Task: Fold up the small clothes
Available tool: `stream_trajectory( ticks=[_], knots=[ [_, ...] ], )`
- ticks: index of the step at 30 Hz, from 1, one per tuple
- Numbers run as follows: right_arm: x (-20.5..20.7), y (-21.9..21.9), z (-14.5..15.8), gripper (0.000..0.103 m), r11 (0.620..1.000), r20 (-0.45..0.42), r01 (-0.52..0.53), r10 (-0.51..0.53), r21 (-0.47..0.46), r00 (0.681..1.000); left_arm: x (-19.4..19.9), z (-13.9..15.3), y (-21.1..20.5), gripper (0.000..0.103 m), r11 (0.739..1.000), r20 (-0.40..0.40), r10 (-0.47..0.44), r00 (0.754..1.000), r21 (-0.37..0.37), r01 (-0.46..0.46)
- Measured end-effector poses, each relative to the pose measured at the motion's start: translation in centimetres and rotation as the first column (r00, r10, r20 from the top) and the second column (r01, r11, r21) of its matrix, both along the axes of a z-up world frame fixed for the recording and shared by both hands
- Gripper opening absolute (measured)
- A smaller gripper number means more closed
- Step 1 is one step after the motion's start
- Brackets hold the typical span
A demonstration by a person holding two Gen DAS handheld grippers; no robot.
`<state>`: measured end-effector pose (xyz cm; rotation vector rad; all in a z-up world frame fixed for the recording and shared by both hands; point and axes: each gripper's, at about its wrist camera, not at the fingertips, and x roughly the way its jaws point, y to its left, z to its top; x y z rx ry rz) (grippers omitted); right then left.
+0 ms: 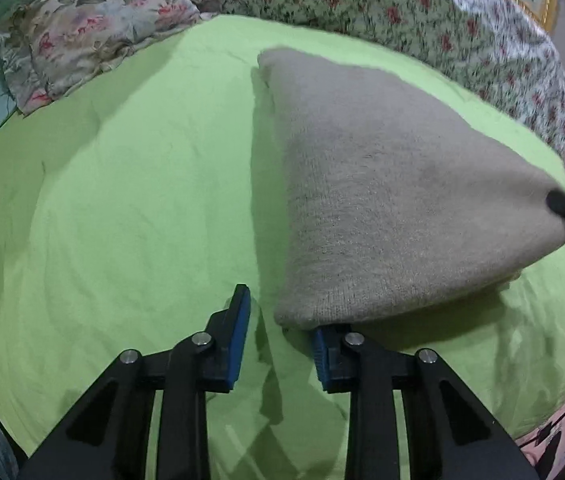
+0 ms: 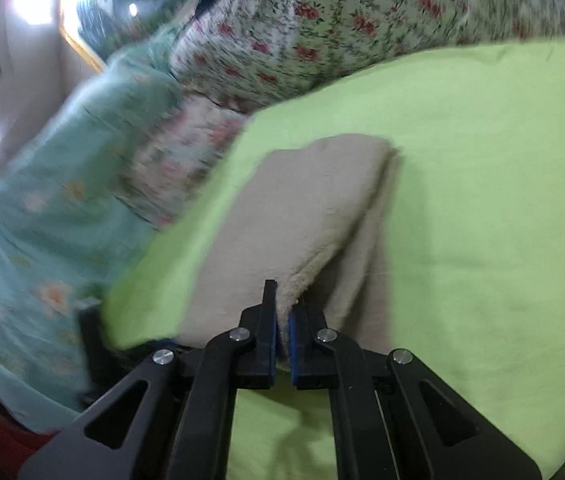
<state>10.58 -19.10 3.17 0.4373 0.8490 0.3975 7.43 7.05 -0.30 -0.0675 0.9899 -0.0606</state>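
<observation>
While the right gripper (image 2: 282, 312) pinches one corner of the beige knit garment (image 1: 382, 184) lying on the green sheet (image 1: 122, 200), the left gripper (image 1: 280, 328) stands spread at its near corner, clamping nothing. Floral pillows (image 1: 94, 28) crowd the sheet's far edge.

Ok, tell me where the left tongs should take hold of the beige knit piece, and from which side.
Take the near corner of the beige knit piece, coming low from its left edge: it hangs just off the green sheet, above the left tongs.
</observation>
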Motion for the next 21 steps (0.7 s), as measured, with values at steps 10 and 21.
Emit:
stream_trajectory(
  ticks=[10,21],
  knots=[
    [0.6,0.5,-4.7,0.008,0.995,-0.152,0.023,-0.037,-0.096,0.988,-0.8,0.4,-0.1,0.021,0.998,-0.036,-0.065,0.997,0.0,0.065],
    [4.6,-2.5,0.1,0.027,0.985,-0.057,0.097,-0.09,0.141,0.994,-2.6,6.3,-0.9,0.021,0.964,0.123,-0.229,0.966,-0.108,0.242]
  ],
)
